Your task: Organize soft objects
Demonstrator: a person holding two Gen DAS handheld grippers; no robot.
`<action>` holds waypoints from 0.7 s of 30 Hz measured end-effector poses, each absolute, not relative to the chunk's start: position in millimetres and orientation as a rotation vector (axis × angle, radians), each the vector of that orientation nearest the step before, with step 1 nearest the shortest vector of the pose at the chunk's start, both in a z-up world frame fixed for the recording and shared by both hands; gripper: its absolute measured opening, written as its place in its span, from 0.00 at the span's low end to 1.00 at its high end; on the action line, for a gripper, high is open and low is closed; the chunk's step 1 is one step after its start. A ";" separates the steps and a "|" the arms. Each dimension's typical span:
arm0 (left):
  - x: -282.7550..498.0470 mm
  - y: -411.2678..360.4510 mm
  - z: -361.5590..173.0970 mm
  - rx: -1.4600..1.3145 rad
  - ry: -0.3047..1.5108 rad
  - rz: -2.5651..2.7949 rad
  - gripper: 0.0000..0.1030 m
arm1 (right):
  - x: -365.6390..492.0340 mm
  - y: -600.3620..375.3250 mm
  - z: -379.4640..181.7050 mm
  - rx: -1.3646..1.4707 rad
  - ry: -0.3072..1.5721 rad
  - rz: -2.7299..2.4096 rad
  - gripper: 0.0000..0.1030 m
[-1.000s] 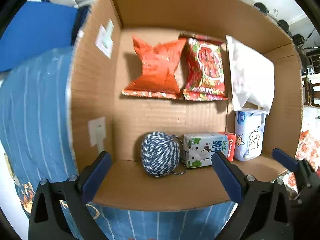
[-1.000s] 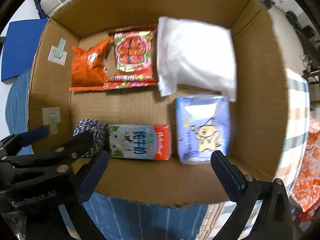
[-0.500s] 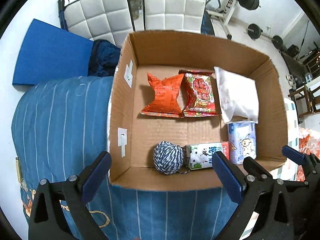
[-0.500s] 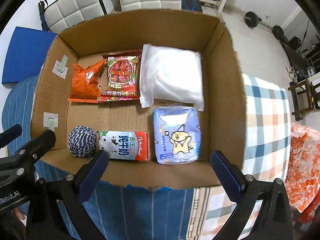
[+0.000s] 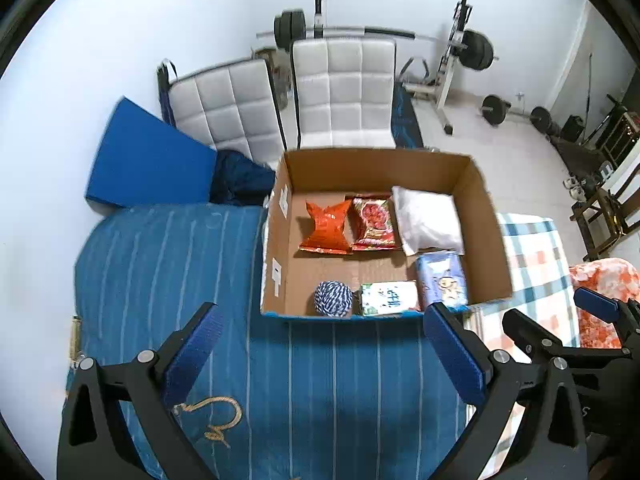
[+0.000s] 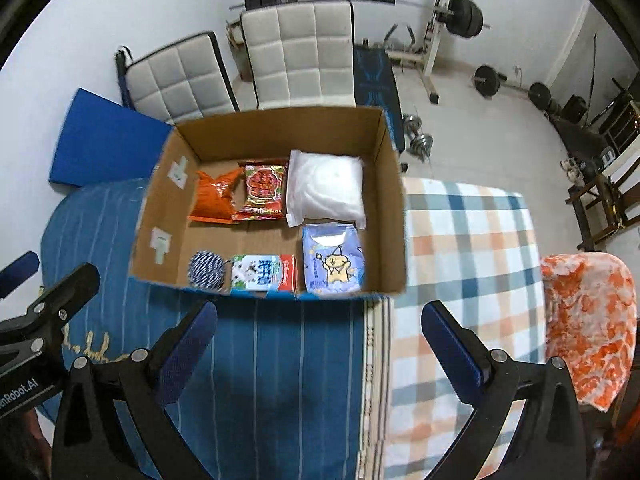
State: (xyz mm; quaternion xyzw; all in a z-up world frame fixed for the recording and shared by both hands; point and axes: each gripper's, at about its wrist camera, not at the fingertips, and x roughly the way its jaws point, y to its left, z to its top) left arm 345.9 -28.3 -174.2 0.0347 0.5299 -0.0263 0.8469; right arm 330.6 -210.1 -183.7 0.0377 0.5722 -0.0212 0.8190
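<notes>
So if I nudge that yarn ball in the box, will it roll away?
Probably a little. The yarn ball looks round, so a push likely rolls it toward the open floor of the box. It sits against the milk carton, which should block it on that side. Wound string looks soft and light, so it likely squashes when gripped.

White lettering ending "nRobot.AI" runs along my left claw [image 6: 24, 280]. Print on the milk carton [image 6: 264, 278] is too blurred to read.
</notes>
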 end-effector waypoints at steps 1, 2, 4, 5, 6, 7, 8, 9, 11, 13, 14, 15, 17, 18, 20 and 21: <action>337.9 -28.8 -165.9 0.076 1.103 -0.057 1.00 | 320.4 -210.1 -174.2 0.083 1.207 -0.040 1.00; 328.4 -28.9 -156.9 0.076 1.084 -0.058 1.00 | 309.4 -210.6 -164.1 0.090 1.194 -0.035 1.00; 309.3 -27.8 -138.5 0.065 1.047 -0.061 1.00 | 289.6 -212.9 -146.1 0.105 1.169 -0.037 1.00; 296.6 -26.6 -126.6 0.056 1.027 -0.070 1.00 | 278.8 -213.9 -136.0 0.115 1.157 -0.032 1.00; 289.5 -26.1 -120.5 0.052 1.018 -0.072 1.00 | 268.8 -214.6 -127.5 0.121 1.143 -0.028 1.00; 279.6 -24.6 -111.8 0.045 1.008 -0.077 1.00 | 257.7 -215.2 -118.1 0.128 1.129 -0.026 1.00; 273.8 -23.8 -107.1 0.042 1.002 -0.079 1.00 | 245.1 -215.0 -108.0 0.131 1.115 -0.022 1.00; 264.4 -22.0 -99.3 0.037 0.993 -0.081 1.00 | 234.6 -214.7 -99.7 0.133 1.103 -0.020 1.00; 250.5 -19.6 -87.5 0.037 0.981 -0.079 1.00 | 212.0 -213.5 -81.8 0.131 1.079 -0.017 1.00; 237.6 -16.8 -76.0 0.032 0.967 -0.079 1.00 | 192.5 -210.4 -66.7 0.127 1.057 -0.008 1.00; 230.8 -15.6 -70.6 0.028 0.959 -0.080 1.00 | 182.6 -209.0 -58.9 0.123 1.044 -0.010 1.00; 222.0 -14.2 -63.5 0.023 0.948 -0.082 1.00 | 172.8 -207.4 -51.2 0.119 1.032 -0.008 1.00; 210.8 -12.9 -55.7 0.018 0.938 -0.083 1.00 | 155.5 -206.6 -38.3 0.125 1.019 -0.005 1.00; 203.4 -12.2 -50.3 0.018 0.935 -0.086 1.00 | 148.1 -206.3 -32.7 0.132 1.012 -0.002 1.00; 193.9 -10.8 -44.0 0.019 0.929 -0.089 1.00 | 132.9 -205.7 -21.7 0.140 0.997 0.005 1.00; 187.2 -9.9 -39.2 0.021 0.923 -0.093 1.00 | 126.7 -205.0 -17.1 0.139 0.993 0.007 1.00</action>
